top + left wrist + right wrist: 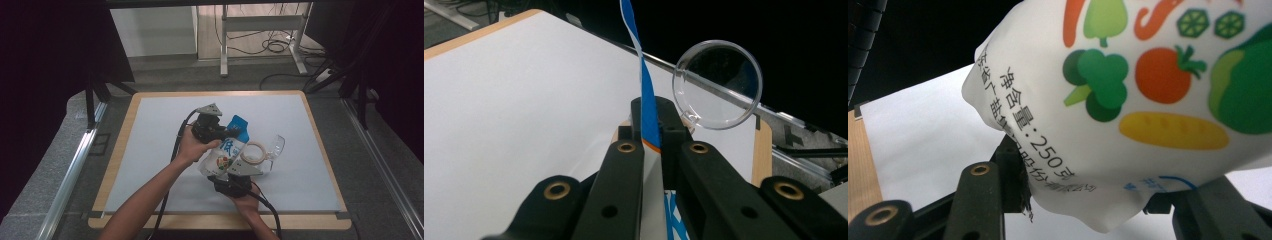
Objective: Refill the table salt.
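Note:
A white pouch (223, 155) with a blue top and printed vegetables hangs above the table between both grippers. My left gripper (228, 131) comes from the left and is shut on the pouch's blue top edge (644, 75), which runs thin and upright between its jaws. My right gripper (223, 170) reaches in from the near side and is shut on the pouch's white bottom end (1148, 100); one jaw presses each side of the bulging film. A hand holds each gripper.
A clear plastic cup (274, 146) lies on its side on the pale mat (160, 125) just right of the pouch, with a beige ring (253, 152) at it. The cup (718, 84) lies beyond my left jaws. A wooden border (220, 222) frames the mat.

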{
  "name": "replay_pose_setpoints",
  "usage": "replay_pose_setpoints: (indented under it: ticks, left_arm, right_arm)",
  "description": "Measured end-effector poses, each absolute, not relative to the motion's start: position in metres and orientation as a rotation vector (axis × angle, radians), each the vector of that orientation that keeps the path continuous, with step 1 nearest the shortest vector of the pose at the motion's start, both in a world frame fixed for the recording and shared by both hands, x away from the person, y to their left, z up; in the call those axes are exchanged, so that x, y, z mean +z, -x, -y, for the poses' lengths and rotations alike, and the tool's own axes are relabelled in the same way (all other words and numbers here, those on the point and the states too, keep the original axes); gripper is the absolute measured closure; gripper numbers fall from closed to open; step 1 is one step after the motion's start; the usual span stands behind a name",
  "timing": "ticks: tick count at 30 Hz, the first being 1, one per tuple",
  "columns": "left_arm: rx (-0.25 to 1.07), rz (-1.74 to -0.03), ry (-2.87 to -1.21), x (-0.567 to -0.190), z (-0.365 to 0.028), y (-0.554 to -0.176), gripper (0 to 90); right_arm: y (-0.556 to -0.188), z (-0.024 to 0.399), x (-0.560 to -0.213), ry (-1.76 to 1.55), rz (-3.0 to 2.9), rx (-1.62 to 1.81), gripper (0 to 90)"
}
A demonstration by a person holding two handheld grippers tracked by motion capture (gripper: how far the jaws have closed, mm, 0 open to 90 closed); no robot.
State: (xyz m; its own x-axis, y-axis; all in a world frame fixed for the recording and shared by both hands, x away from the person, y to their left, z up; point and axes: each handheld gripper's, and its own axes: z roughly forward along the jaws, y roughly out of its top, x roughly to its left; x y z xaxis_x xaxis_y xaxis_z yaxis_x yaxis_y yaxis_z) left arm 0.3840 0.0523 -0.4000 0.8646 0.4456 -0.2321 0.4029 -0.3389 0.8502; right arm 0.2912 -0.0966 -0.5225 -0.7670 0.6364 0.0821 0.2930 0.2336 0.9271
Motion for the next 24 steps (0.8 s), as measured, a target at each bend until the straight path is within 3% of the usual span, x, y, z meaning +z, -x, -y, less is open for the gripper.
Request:
replay_pose_setpoints:
  ticks: [24]
  left_arm:
    - [0.06,-0.622,-2.021,-0.3973,-0.0432,-0.3878,90.0]
  right_arm:
    - [-0.2894,0.0945,-0.5167,-0.899,-2.203,1.589,51.1]
